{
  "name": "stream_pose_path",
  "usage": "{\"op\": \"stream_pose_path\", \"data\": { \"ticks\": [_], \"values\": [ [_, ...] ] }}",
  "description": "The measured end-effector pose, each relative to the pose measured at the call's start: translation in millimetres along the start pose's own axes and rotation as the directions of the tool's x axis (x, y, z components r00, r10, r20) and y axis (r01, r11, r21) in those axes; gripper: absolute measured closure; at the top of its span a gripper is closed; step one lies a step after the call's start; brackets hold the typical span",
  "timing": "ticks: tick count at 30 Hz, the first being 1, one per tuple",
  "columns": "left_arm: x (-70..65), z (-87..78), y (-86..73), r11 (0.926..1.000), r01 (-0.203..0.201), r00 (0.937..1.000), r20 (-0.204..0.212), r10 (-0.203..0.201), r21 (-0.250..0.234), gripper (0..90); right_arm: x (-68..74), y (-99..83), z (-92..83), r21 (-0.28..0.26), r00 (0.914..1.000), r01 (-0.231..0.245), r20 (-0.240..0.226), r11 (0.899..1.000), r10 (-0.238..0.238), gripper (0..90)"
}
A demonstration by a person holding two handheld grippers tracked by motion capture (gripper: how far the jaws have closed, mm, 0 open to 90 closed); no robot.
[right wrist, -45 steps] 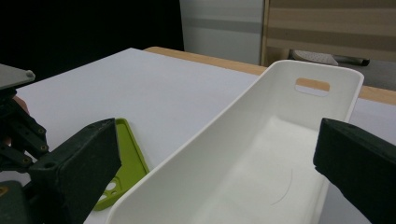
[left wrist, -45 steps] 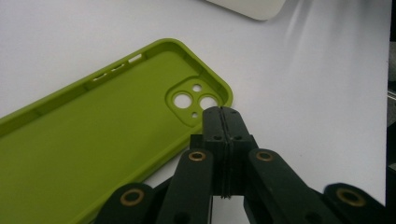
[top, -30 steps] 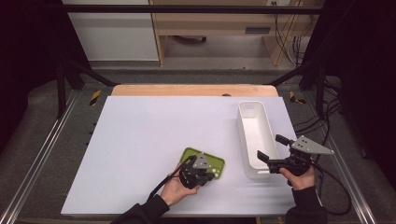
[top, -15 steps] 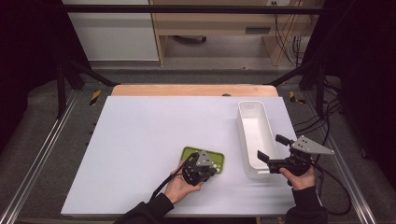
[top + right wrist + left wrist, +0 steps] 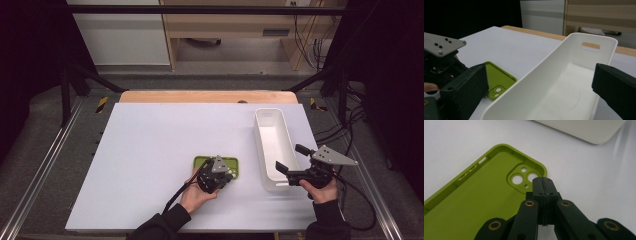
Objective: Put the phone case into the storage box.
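A lime-green phone case [image 5: 202, 162] lies inside-up on the white table, left of a long white bin [image 5: 274, 150]. My left gripper [image 5: 230, 176] is down on the case at its camera-cutout corner. Its black jaws [image 5: 542, 181] are pressed flat together, shut, their tip over the case [image 5: 479, 202] rim beside the lens holes. I see nothing between them. My right gripper [image 5: 291, 158] hovers at the bin's near end, open, with its jaws spread wide. In the right gripper view [image 5: 539, 77] the bin [image 5: 564, 82] lies between the jaws untouched, with the case [image 5: 499, 77] to its left.
The white table top [image 5: 160, 150] ends in a wooden strip [image 5: 200, 96] at the far edge. Metal frame rails [image 5: 45, 165] run along both sides. Cables [image 5: 360, 200] trail off the right gripper past the table's right edge. A corner of the bin [image 5: 584, 130] sits just beyond the left jaws.
My left gripper has edged slightly toward the far right across the case. The case, the bin and the right gripper have stayed where they were.
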State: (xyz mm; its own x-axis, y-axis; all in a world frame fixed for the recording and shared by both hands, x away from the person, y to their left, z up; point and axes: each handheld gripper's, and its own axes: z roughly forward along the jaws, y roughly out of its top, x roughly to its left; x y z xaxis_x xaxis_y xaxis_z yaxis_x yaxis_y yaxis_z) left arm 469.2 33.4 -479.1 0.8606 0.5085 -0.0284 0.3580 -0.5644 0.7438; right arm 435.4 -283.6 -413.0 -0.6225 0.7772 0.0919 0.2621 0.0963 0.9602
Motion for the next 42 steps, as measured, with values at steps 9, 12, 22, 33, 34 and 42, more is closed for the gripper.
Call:
{"op": "stream_pose_path", "data": {
  "ticks": [9,12,22,33,34,42],
  "values": [
    [9.3,4.7,2.9,0.9999,0.015,0.9993,-0.035,-0.015,0.000,89.9,0.4,-0.1,0.5,0.004,1.0000,-0.002,-0.003,1.000,0.002,1.2],
    [12.7,5.8,4.2,0.9997,0.024,0.9987,-0.045,-0.024,-0.001,89.9,0.4,-0.2,0.8,0.005,1.0000,0.000,-0.003,1.000,0.000,1.2],
    [25.5,11.0,8.4,0.9985,0.051,0.9950,-0.084,-0.053,-0.018,89.9,0.2,-0.1,0.4,0.005,1.0000,-0.001,-0.003,1.000,0.001,1.2],
    [35.4,14.7,12.5,0.9975,0.068,0.9906,-0.118,-0.070,-0.019,89.9,0.2,-0.1,0.3,0.006,1.0000,0.000,-0.003,1.000,0.000,1.3],
    [35.4,14.7,12.5,0.9975,0.068,0.9906,-0.118,-0.070,-0.019,89.9,0.2,-0.1,0.3,0.006,1.0000,0.000,-0.003,1.000,0.000,1.3],
    [43.6,16.7,14.3,0.9959,0.088,0.9868,-0.135,-0.090,-0.022,89.9,-0.2,0.0,0.1,0.004,1.0000,0.001,-0.002,1.000,-0.001,1.2]
  ]
}}
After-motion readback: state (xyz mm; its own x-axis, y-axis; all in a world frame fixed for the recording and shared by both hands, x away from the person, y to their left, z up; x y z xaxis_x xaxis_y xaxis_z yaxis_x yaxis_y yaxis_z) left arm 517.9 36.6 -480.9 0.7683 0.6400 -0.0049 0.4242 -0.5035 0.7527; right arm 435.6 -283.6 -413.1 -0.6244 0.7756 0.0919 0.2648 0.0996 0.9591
